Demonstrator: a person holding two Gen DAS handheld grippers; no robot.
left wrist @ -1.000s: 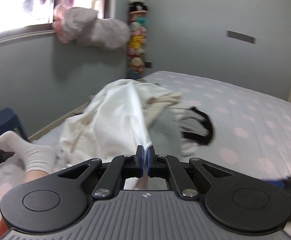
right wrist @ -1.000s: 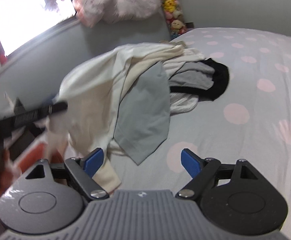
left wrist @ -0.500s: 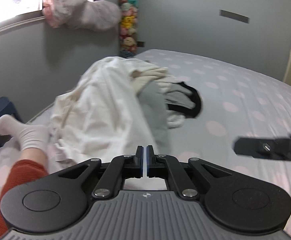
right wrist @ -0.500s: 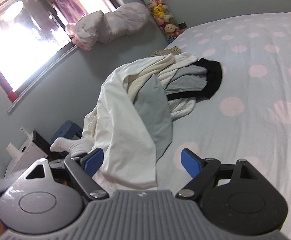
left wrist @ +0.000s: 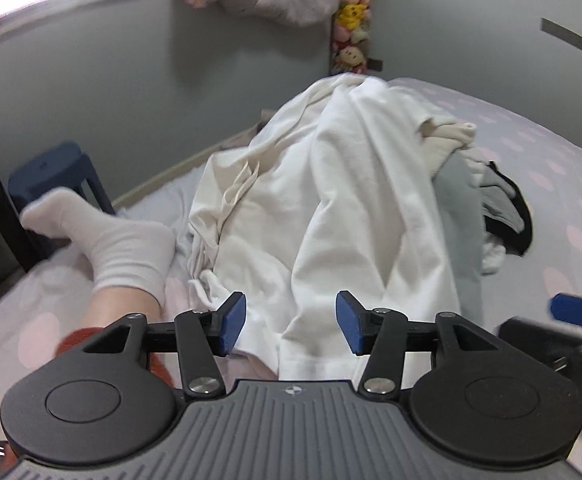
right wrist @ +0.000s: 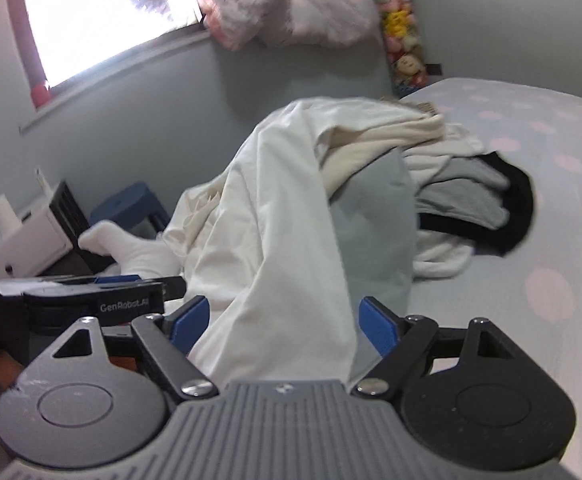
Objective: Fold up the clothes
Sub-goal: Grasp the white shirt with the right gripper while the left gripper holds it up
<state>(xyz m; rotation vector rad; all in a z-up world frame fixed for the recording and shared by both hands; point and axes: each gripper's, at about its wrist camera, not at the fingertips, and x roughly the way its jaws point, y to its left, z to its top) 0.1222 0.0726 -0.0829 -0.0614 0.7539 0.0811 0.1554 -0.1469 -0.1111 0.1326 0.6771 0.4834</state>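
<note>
Left gripper [left wrist: 290,322]: jaws wide apart, nothing held; the hem of the white garment [left wrist: 355,216] lies slack between the 2 blue pads. Right gripper [right wrist: 285,326]: also wide apart, empty, with the same white cloth draped through its gap. The 2 tools sit close together, the left one showing at 9 o'clock in the right wrist view.

White garment runs from the jaws toward 12 o'clock, up over a loose pile on the dotted bed [right wrist: 551,292]. Under and beside it: a pale grey garment [right wrist: 375,224] at 1 o'clock, a cream garment [right wrist: 383,136] on top, and a grey-and-black piece [right wrist: 487,204] at 2 o'clock. None of them lies folded.

Risks:
- Cloth is bunched in both gaps; closing there likely pinches 2 or more layers, so the garment won't spread flat.
- White garment overlaps the grey and cream ones; pulling it probably drags the pile along.
- Socked foot [left wrist: 111,236] at 10 o'clock touches the cloth's edge; it may pin or snag it.
- Tools are close enough to collide.
</note>
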